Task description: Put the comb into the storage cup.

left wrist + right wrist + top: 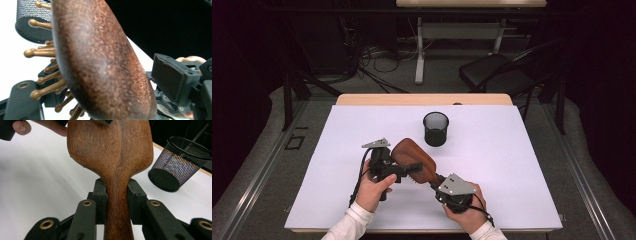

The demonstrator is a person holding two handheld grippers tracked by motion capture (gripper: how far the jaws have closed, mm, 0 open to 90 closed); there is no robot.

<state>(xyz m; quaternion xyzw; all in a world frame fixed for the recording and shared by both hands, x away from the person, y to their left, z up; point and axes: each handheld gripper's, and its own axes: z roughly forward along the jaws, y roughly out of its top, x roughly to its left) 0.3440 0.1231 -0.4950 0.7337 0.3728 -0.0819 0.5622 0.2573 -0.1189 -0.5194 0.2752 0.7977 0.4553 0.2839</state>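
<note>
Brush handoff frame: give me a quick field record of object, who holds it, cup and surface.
object: wooden brush, pegs facing down toward the table
right gripper: jaws shut on the brush handle
left gripper: jaws astride the brush head, closure unclear
brush state: held off the table between both grippers
cup: black mesh, upright, apart from the brush, farther back
surface: white table

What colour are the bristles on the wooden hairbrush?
The bristles are light golden brown with rounded tips, paler than the dark reddish-brown hairbrush. They show best in the left gripper view.
</note>
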